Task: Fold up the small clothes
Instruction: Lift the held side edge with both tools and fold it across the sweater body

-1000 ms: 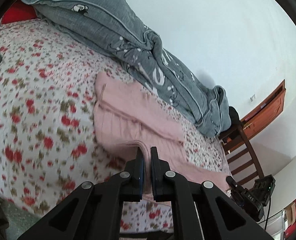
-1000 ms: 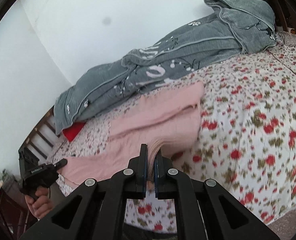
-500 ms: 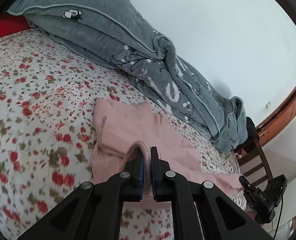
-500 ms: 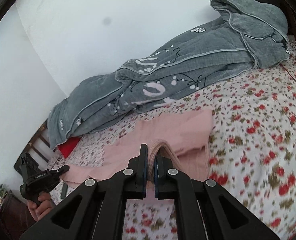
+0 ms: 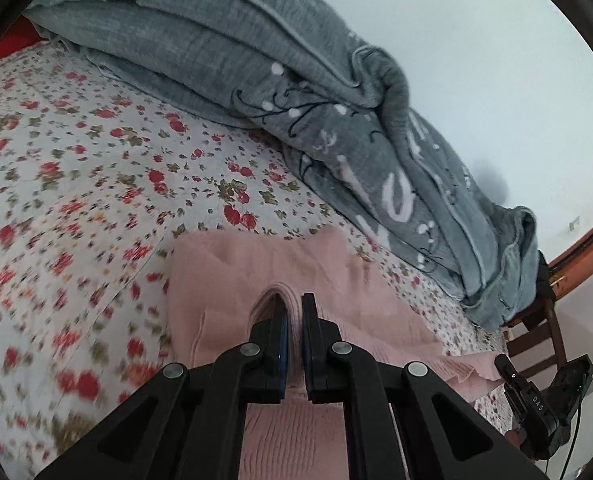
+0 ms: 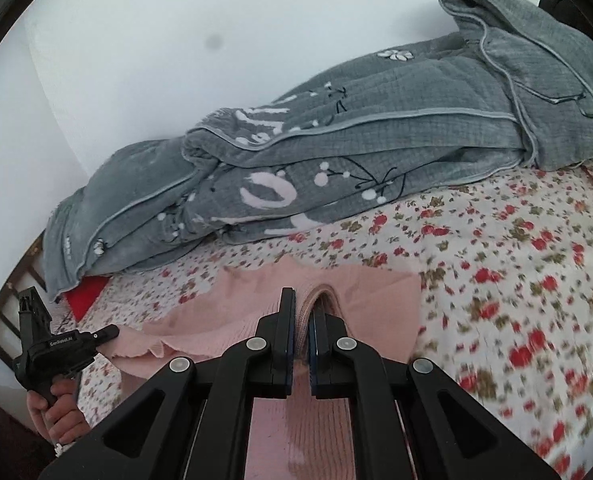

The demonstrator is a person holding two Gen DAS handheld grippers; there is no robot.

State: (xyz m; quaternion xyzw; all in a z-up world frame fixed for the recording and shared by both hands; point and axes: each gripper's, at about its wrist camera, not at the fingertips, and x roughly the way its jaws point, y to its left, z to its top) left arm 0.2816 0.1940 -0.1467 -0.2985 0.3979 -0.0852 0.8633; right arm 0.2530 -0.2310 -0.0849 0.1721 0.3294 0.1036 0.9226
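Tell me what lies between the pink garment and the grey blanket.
Only a bare strip of floral bedsheet separates the pink garment from the grey blanket, shown in both wrist views.

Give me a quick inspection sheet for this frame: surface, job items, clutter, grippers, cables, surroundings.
Surface: floral bedsheet, blurred near the edges.
Job's things: pink knit garment partly folded on the sheet, a ridge pinched up in each view.
Clutter: grey quilt bunched along the wall; red item under its end.
Grippers: left hand-held gripper shut on the garment; right hand-held gripper shut on it too.
Cables: thin black cable beside the right hand-held gripper's body.
Surroundings: white wall; wooden chair past the bed.
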